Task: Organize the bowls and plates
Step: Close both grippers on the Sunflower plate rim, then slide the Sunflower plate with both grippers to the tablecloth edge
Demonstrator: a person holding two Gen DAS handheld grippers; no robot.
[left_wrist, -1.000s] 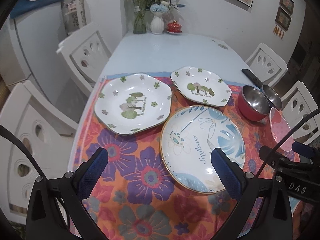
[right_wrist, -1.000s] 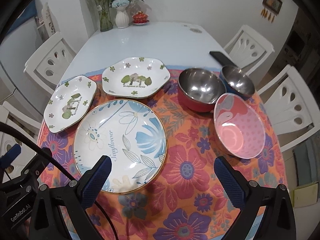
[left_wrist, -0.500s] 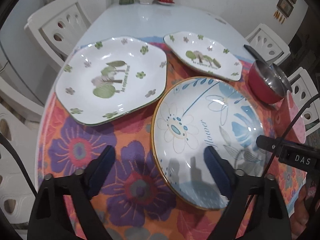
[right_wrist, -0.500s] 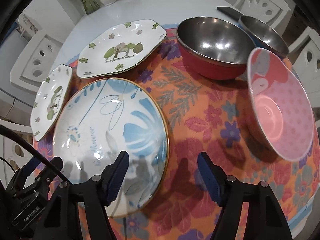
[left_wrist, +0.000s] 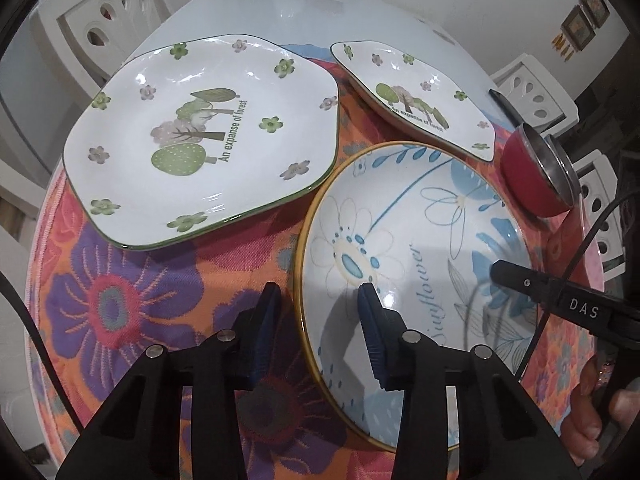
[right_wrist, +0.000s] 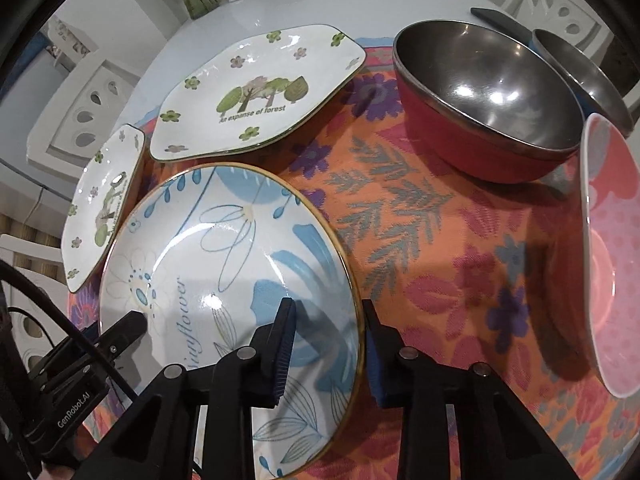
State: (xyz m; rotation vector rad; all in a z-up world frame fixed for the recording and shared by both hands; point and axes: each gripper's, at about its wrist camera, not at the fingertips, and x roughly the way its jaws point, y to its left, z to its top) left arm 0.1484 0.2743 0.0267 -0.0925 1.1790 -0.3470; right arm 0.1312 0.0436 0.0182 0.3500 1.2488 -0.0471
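Observation:
A round blue-flowered "Sunflower" plate (left_wrist: 420, 240) (right_wrist: 224, 240) lies on the floral cloth. My left gripper (left_wrist: 320, 312) straddles its left rim, one finger outside on the cloth and one over the plate's inside. Its jaws are closing, with gaps still showing. My right gripper (right_wrist: 328, 320) straddles the opposite rim the same way, also closing, and its outer finger is almost at the gold edge. A large forest-print plate (left_wrist: 200, 140) (right_wrist: 100, 208) and a smaller one (left_wrist: 416, 100) (right_wrist: 260, 92) lie behind.
A red steel-lined bowl (right_wrist: 488, 92) (left_wrist: 532, 176), a second steel bowl (right_wrist: 580, 76) and a pink bowl (right_wrist: 612, 260) stand on the right of the cloth (right_wrist: 420, 260). A dark flat object (right_wrist: 496, 18) lies beyond. White chairs ring the table; vases stand at the far end.
Both grippers have come down and closer to the Sunflower plate. Their jaws have narrowed from wide open to a small gap astride its opposite rims.

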